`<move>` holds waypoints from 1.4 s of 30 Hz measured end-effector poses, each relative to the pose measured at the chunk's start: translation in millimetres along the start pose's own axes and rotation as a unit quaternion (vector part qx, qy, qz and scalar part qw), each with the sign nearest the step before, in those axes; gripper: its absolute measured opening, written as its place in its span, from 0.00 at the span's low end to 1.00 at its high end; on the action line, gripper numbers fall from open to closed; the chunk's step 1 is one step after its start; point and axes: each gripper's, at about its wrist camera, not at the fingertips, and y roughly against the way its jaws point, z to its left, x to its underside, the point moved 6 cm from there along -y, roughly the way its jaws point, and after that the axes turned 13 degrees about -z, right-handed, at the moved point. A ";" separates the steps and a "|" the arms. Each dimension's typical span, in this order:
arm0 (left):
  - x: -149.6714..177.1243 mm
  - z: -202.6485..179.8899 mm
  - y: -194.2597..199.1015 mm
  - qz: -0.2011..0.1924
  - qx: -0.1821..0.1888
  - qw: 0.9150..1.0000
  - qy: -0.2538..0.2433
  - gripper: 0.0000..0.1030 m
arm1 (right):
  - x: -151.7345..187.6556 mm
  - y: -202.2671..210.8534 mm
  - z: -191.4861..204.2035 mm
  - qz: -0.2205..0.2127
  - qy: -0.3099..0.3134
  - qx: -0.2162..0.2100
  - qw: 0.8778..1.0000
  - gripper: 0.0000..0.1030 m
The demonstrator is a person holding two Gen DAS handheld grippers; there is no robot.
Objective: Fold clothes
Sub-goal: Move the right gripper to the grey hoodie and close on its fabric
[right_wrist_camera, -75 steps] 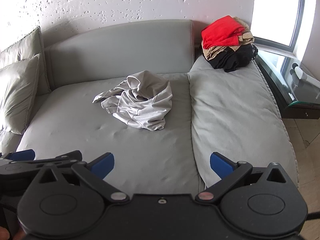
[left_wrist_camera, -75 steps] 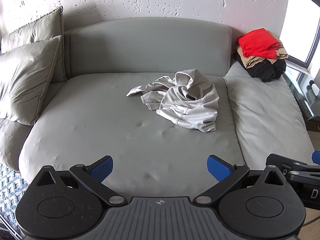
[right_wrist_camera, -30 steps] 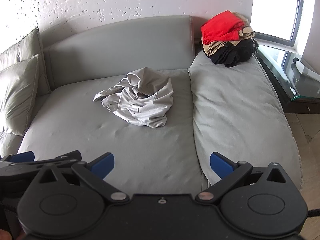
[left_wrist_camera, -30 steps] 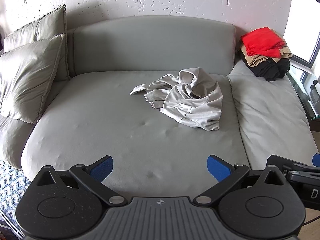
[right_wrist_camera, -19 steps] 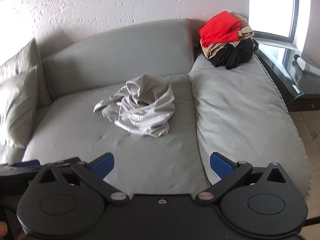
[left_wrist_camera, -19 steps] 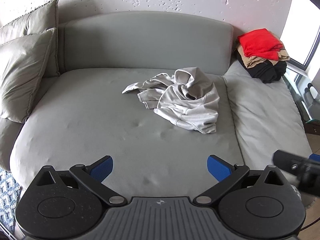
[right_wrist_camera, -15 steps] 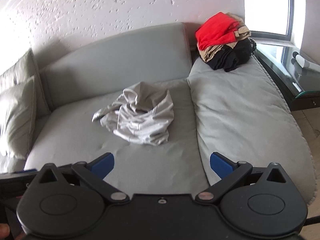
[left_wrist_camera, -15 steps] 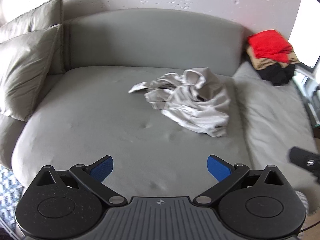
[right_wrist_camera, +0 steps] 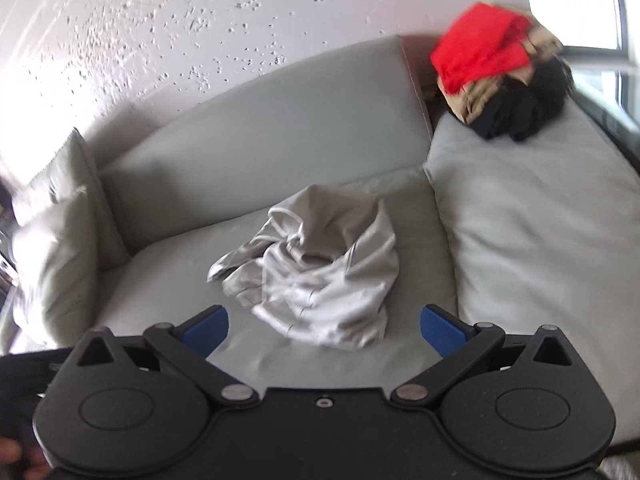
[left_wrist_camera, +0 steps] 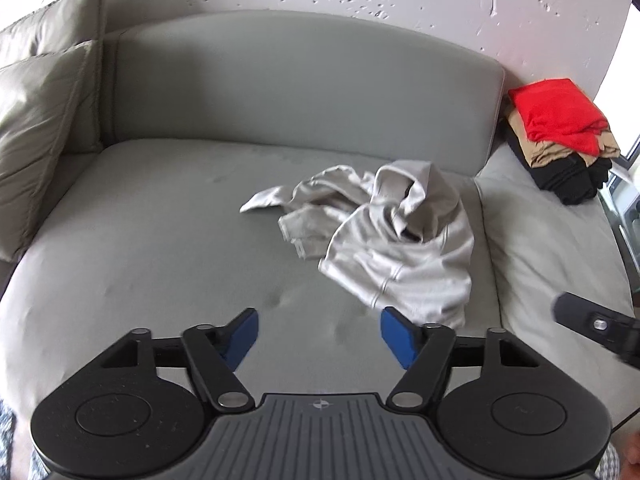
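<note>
A crumpled light-grey garment (left_wrist_camera: 380,240) (right_wrist_camera: 320,276) lies in a heap on the grey sofa seat (left_wrist_camera: 160,248). My left gripper (left_wrist_camera: 318,336) hovers just in front of the garment's near edge; its jaws are closing with nothing between them, only bare cushion. My right gripper (right_wrist_camera: 324,330) stands wide open just short of the garment's near hem, nothing gripped. Part of the right gripper's body (left_wrist_camera: 596,326) shows at the right edge of the left wrist view.
A stack of folded clothes, red (left_wrist_camera: 560,120) (right_wrist_camera: 480,54) over tan and black, sits at the sofa's far right corner. Two grey pillows (left_wrist_camera: 36,120) lean at the left end. A glass side table (right_wrist_camera: 616,112) stands beyond the right cushion (right_wrist_camera: 540,240).
Both grippers have moved forward and down toward the grey garment, which now looks larger and closer. The left gripper's blue pads have come nearer together.
</note>
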 end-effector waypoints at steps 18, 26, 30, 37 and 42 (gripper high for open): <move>-6.6 9.4 -72.7 -0.030 0.035 0.998 0.044 0.32 | -7.6 -201.6 27.3 0.071 0.039 -0.018 0.997 0.38; -5.8 7.9 -66.1 -0.052 0.036 0.998 0.025 0.34 | -54.0 -206.4 -9.5 0.012 -0.048 0.004 0.999 0.04; -0.9 5.0 -63.3 -0.053 0.044 0.998 0.015 0.34 | -109.6 -167.4 -57.4 -0.073 -0.059 0.095 0.991 0.04; 18.0 2.7 -57.4 -0.030 0.078 0.996 0.032 0.34 | -76.8 -123.6 -93.7 0.042 -0.063 0.124 0.989 0.24; 14.0 -2.0 -52.4 -0.031 0.091 0.995 0.035 0.38 | -28.2 -112.2 -63.0 0.111 -0.127 0.004 0.986 0.28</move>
